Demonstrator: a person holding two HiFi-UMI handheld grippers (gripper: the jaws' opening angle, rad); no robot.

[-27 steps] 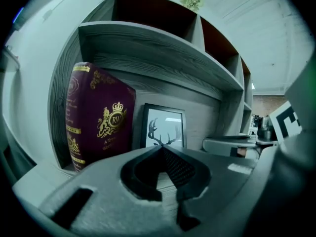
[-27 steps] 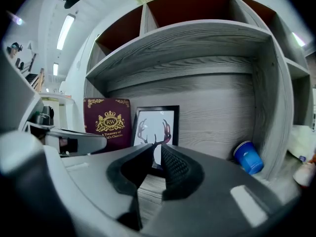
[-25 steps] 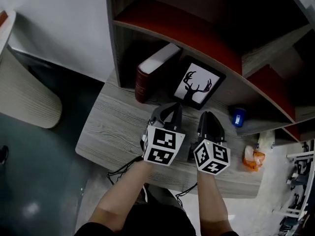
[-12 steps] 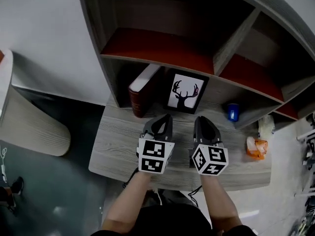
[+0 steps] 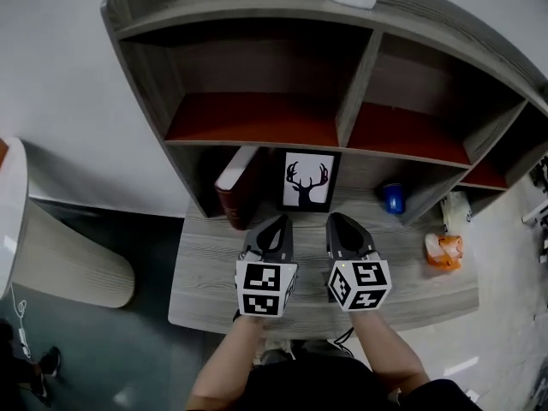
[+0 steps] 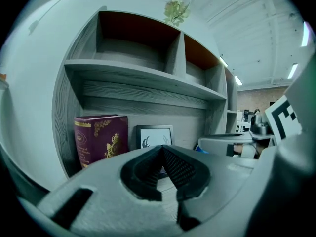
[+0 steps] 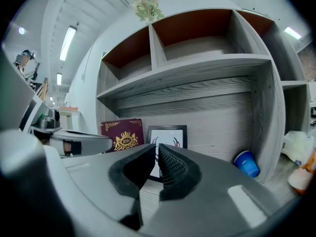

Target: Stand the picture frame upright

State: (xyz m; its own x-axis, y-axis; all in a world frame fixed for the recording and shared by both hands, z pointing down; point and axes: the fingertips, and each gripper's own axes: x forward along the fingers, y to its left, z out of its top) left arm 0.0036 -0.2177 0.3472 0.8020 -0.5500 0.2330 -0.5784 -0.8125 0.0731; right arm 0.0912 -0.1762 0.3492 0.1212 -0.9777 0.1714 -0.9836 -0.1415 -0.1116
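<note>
The picture frame, black with a deer print, stands upright against the back of the lowest shelf bay, between a maroon book and a blue cup. Both grippers hover over the desk in front of it, apart from it. My left gripper is shut and empty; its tips meet below the frame. My right gripper has just been closing. A narrow gap remains at its tips, with nothing between them, and the frame shows beyond.
The grey shelving unit rises over the wooden desk. An orange and white bag lies at the desk's right end. A curved cabinet stands to the left. A plant tops the shelves.
Both grippers have drawn back from the frame and risen. The head view has swung up to show more shelves. The right jaws have narrowed. The frame stands still.
</note>
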